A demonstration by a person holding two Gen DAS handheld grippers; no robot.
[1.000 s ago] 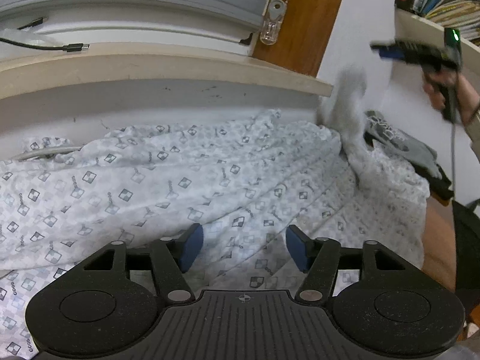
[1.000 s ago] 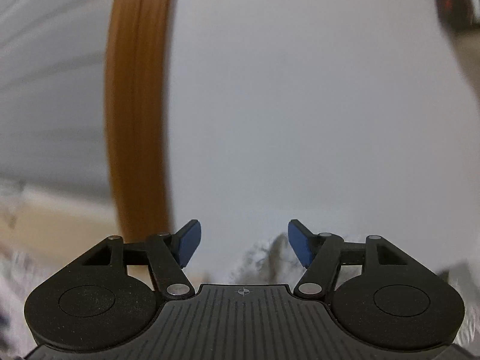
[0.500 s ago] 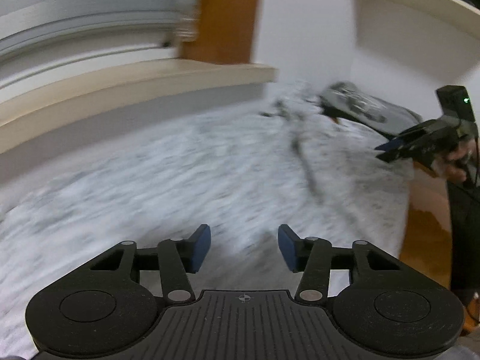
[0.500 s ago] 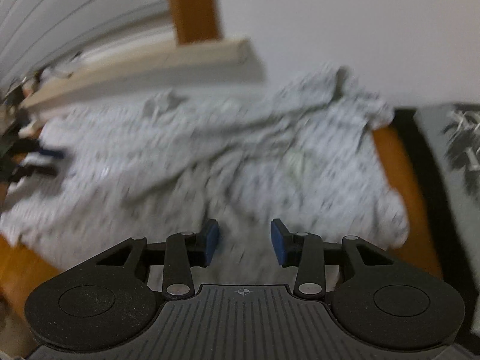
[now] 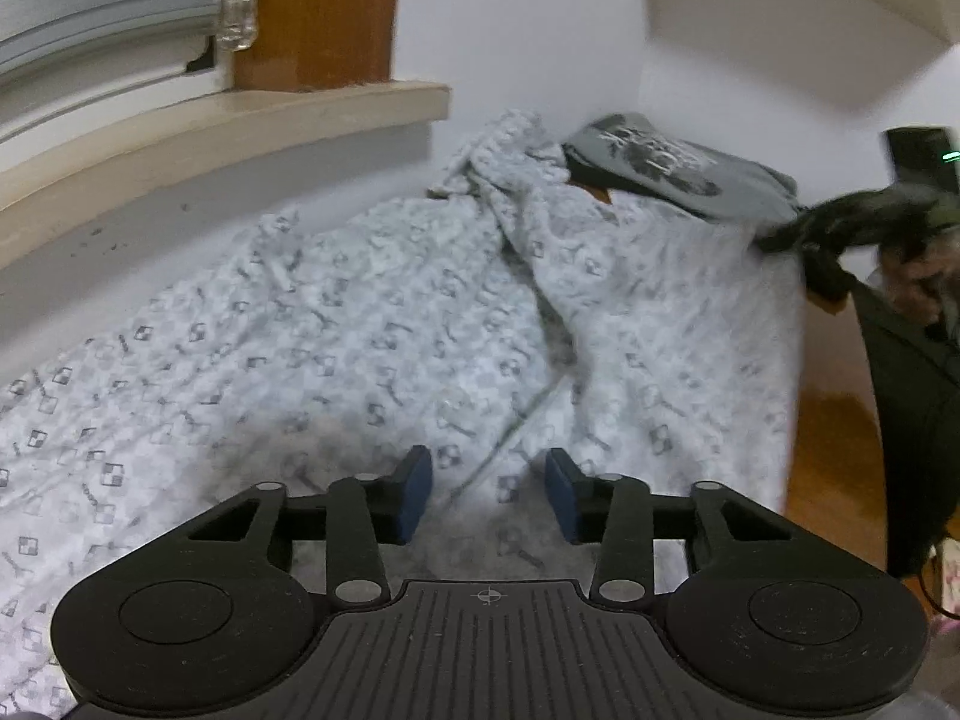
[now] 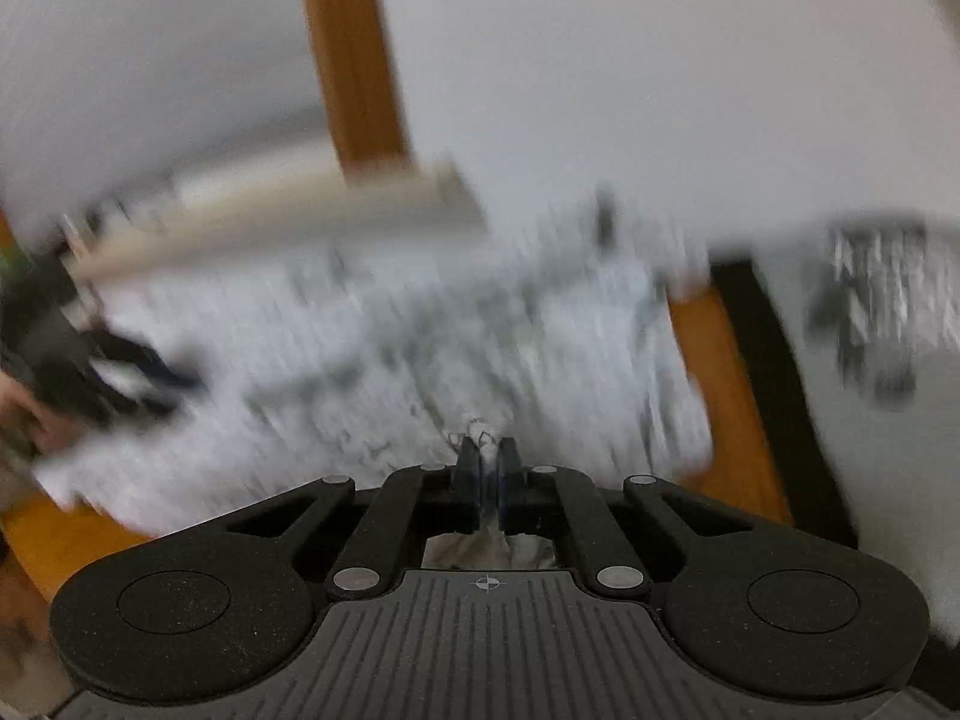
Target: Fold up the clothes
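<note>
Patterned white garment (image 5: 372, 324): spread rumpled across desk (image 5: 834, 438), frame centre. Right gripper (image 6: 489, 468): jaws clamped on fabric edge. Left gripper (image 5: 487, 495): jaws apart over cloth, lower centre. Grey printed shirt (image 5: 672, 168): upper right. Risk: one-sided pull bunches cloth, skews fold.

My wooden worktop (image 5: 831, 420) carries a white patterned garment (image 5: 360, 348) spread across most of it, and a folded grey printed garment (image 5: 678, 171) lying at its far end.
</note>
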